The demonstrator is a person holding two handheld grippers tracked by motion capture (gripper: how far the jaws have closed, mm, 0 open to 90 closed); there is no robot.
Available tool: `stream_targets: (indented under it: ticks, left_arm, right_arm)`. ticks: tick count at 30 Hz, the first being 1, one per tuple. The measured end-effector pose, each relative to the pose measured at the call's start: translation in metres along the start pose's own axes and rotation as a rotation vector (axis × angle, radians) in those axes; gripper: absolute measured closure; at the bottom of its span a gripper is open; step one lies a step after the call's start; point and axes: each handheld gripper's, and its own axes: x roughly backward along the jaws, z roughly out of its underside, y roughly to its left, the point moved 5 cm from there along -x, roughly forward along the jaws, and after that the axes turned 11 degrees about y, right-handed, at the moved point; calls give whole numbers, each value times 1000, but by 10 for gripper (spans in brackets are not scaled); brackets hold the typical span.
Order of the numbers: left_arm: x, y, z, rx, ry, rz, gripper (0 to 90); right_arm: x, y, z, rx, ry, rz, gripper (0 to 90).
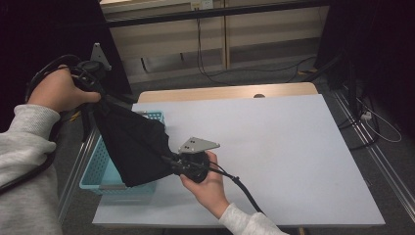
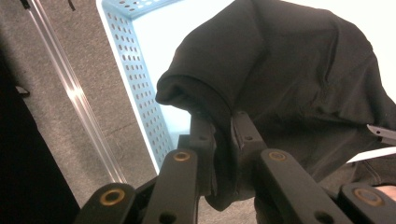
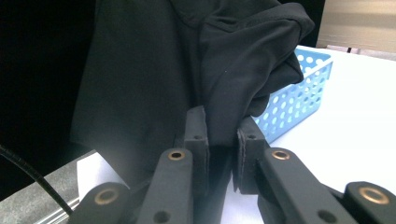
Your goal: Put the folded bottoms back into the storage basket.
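A black cloth garment (image 1: pixel 129 142) hangs stretched between my two grippers, above a light blue perforated basket (image 1: pixel 95 169) at the table's left edge. My left gripper (image 1: pixel 95 88) is raised at the upper left, off the table's side, shut on the garment's top edge. In the left gripper view the black cloth (image 2: pixel 289 79) is pinched between the pads of that gripper (image 2: pixel 223 140). My right gripper (image 1: pixel 172 164) is low over the table beside the basket, shut on the garment's lower edge. The right gripper view has the cloth (image 3: pixel 154 70) clamped in that gripper (image 3: pixel 220 144).
A white sheet (image 1: pixel 274 147) covers the wooden table (image 1: pixel 225 92). The blue basket (image 3: pixel 299 98) stands past the cloth in the right gripper view. Grey carpet, a metal floor rail (image 2: pixel 70 88) and cables (image 1: pixel 377 125) lie around the table.
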Motion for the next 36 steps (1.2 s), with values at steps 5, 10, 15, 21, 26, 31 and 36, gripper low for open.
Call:
stream_targets:
  ticks: [5,10,15,21,26,31,36]
  left_arm:
    - [-2,9,-1,12,-15,10,820]
    - [-7,18,-1,22,-9,12,820]
    - [-11,22,-3,23,-14,9,820]
    - [-15,24,-7,32,-15,6,820]
    - [-17,25,-12,27,-12,-5,820]
    - [-20,28,-17,35,-16,-7,820]
    - [-20,30,-20,32,-16,-13,820]
  right_arm:
    - [-9,8,-2,10,9,-10,791]
    - [-16,14,-3,9,12,-28,791]
    - [-20,17,-4,11,15,-33,790]
    - [-23,16,-4,7,15,-29,790]
    - [-26,17,-3,3,18,-30,787]
    - [-31,23,-3,8,25,-39,786]
    - [-37,27,-4,7,27,-56,785]
